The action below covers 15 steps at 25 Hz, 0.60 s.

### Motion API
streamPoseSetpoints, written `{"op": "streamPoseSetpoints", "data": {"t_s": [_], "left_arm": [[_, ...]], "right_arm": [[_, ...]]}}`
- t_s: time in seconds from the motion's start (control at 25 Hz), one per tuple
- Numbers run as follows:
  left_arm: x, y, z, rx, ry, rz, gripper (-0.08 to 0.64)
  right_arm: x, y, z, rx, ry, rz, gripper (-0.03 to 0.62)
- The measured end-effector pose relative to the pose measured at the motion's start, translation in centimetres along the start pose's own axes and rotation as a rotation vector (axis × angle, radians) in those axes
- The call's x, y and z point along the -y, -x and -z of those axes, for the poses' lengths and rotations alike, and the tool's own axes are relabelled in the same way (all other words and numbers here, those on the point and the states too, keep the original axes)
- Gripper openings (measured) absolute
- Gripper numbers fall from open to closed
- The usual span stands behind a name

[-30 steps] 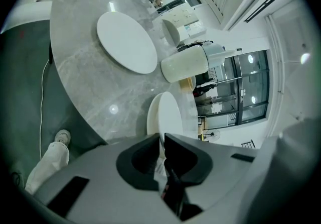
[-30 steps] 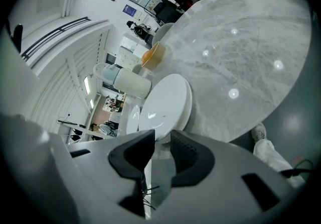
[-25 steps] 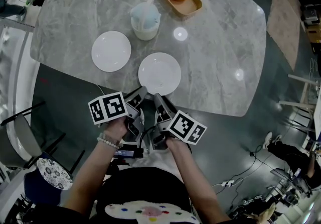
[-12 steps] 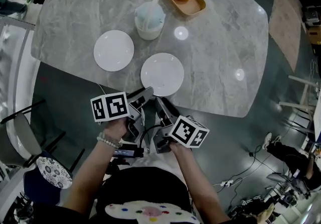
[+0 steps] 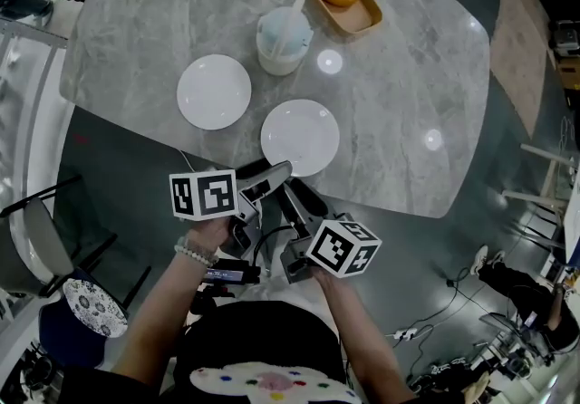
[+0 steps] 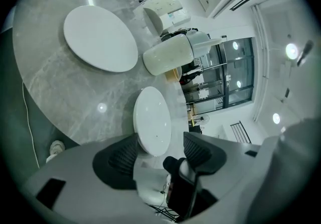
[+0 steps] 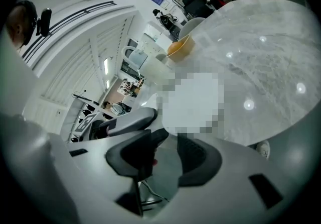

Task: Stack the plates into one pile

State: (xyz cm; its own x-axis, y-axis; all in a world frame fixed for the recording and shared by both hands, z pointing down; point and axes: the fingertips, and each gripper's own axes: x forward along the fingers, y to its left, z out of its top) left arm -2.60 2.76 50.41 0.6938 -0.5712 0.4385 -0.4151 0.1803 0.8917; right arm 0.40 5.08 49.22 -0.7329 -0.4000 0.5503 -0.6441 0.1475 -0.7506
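Left gripper [image 5: 270, 177]: held at the edge of the table [image 5: 399, 121], jaws spread wide, just opened, nothing clamped between them
Right gripper [image 5: 299, 200]: held beside it, jaws apart, just opened further, nothing gripped
Near plate [image 5: 300, 137]: laid flat on the table, just ahead of both grippers
Far plate [image 5: 214, 91]: laid apart to its left, near the cup [image 5: 282, 36]

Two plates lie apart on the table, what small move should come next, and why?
Probably ease the left gripper forward and close on the rim of the near plate: its jaws have just been opening, grip nothing, and that rim sits at their tips. The far plate lies apart.
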Motion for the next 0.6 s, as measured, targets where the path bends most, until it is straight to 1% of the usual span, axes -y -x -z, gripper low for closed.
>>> {"op": "streamPoseSetpoints", "data": {"t_s": [0.16,0.32,0.48,0.6], "left_arm": [[0.1,0.4,-0.2,-0.001,-0.02,0.008,0.29],[0.3,0.5,-1.1,0.02,-0.024,0.02,0.289],[0.6,0.4,-1.8,0.043,-0.025,0.019,0.288],[0.4,0.6,-1.8,0.035,-0.036,0.01,0.288]], "right_arm": [[-0.5,-0.2,-0.1,-0.005,0.019,-0.008,0.152],[-0.8,-0.2,-0.4,-0.008,0.043,-0.006,0.152],[-1.1,-0.3,-0.3,-0.012,0.049,-0.003,0.152],[-1.5,-0.4,-0.5,-0.012,0.062,-0.004,0.152]]}}
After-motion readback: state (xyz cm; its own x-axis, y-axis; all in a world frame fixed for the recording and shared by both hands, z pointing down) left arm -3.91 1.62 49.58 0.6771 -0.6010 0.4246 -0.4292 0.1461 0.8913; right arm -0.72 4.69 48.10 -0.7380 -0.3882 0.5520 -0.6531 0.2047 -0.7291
